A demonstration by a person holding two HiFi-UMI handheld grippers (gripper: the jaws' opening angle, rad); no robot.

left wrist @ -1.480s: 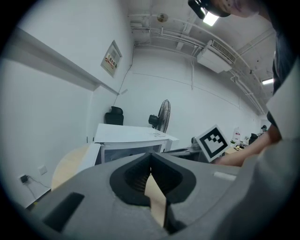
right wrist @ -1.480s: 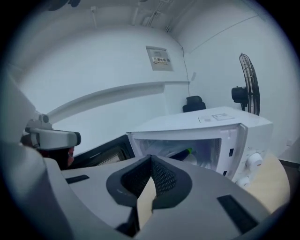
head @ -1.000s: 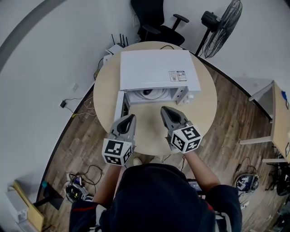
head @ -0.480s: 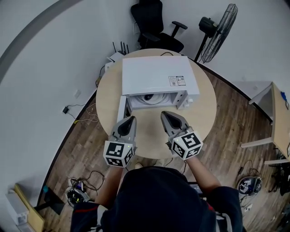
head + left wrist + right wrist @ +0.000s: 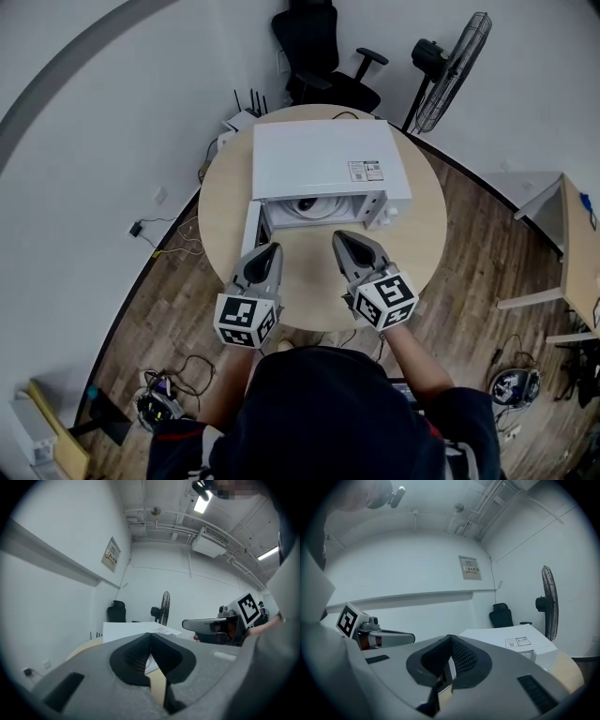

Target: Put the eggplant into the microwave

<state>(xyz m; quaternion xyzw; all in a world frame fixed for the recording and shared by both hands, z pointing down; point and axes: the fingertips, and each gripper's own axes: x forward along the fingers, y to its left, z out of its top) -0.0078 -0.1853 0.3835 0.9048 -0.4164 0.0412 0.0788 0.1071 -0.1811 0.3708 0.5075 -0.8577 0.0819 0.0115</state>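
Head view: your left hand-held gripper and right hand-held gripper hover over the table, both aimed at the microwave, whose door is open. A dark blob sits inside, apart from both; can't tell if it's the eggplant.

Left gripper view: jaws pressed together, nothing between them.

Right gripper view: same deal, closed up and empty.

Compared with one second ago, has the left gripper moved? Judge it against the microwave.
No. The left gripper stays just short of the microwave and its open door, with the same gap as before; only the camera has shifted slightly.
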